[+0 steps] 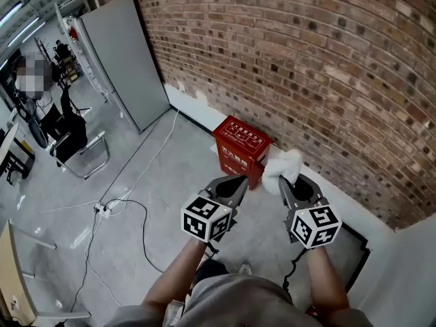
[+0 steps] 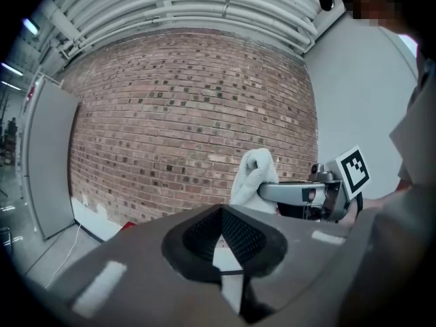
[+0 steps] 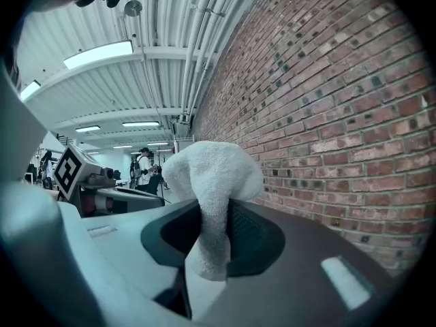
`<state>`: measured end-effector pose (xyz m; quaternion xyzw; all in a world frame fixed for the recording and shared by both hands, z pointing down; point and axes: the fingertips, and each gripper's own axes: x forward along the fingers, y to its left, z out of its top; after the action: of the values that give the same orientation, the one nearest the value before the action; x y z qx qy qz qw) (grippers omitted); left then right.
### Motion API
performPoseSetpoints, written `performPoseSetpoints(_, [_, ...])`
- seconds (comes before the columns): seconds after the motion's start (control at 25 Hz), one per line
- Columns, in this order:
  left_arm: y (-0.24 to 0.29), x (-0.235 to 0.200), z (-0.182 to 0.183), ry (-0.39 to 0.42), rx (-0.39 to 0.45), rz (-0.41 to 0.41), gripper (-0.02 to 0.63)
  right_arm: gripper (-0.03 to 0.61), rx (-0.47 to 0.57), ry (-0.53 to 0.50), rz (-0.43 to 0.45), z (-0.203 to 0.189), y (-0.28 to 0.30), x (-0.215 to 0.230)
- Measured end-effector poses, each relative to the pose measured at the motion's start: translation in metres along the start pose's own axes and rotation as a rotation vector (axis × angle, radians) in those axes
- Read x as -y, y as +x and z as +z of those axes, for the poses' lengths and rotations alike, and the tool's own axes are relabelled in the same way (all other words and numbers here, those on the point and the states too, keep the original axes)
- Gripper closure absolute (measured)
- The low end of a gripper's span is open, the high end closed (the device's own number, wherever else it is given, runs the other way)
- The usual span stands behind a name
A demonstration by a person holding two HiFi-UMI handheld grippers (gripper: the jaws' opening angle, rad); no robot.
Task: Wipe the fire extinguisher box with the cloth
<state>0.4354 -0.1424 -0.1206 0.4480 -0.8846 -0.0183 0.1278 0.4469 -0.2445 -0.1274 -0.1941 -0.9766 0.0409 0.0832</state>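
Two grippers side by side, held out low ahead of the person's forearms. Left gripper [image 1: 235, 186] pressed shut, nothing between its jaws. Right gripper [image 1: 286, 182] clamped on a white cloth [image 1: 284, 163], a thin fold pinched between the pads and a rounded bunch bulging past the tips. Beyond and below the tips, red fire extinguisher box [image 1: 240, 145], lid closed with white lettering on top, standing on the grey concrete floor [image 1: 170, 182] against the white skirting at the foot of a brick wall [image 1: 306, 67]. Cloth overlapping the box's right edge from the head view, contact impossible to tell. Farther left, a tall grey panel [image 1: 122, 60] against the wall, a black chair [image 1: 75, 138] out on the floor.
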Motion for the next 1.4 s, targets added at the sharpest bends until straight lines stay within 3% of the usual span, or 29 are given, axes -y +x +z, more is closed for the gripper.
performPoseSetpoints(0.32, [0.011,-0.012,-0.009,-0.006,-0.026,-0.006,0.614,0.457,-0.013,0.031,-0.021,-0.011,0.01,0.016])
performPoseSetpoints(0.56, [0.038,-0.049,-0.015,-0.035,-0.037,-0.035,0.614,0.457,-0.054,0.046,-0.059,-0.022,0.046,0.035])
performPoseSetpoints(0.96, [0.11,-0.18,-0.045,-0.072,-0.107,-0.085,0.614,0.457,-0.217,0.04,-0.151,-0.071,0.179,0.088])
performPoseSetpoints(1.24, [0.169,-0.263,-0.082,-0.125,-0.232,-0.138,0.614,0.458,-0.346,0.035,-0.236,-0.099,0.266,0.129])
performPoseSetpoints(1.4, [0.205,-0.289,-0.111,-0.151,-0.29,-0.16,0.614,0.457,-0.46,0.019,-0.247,-0.143,0.308,0.161])
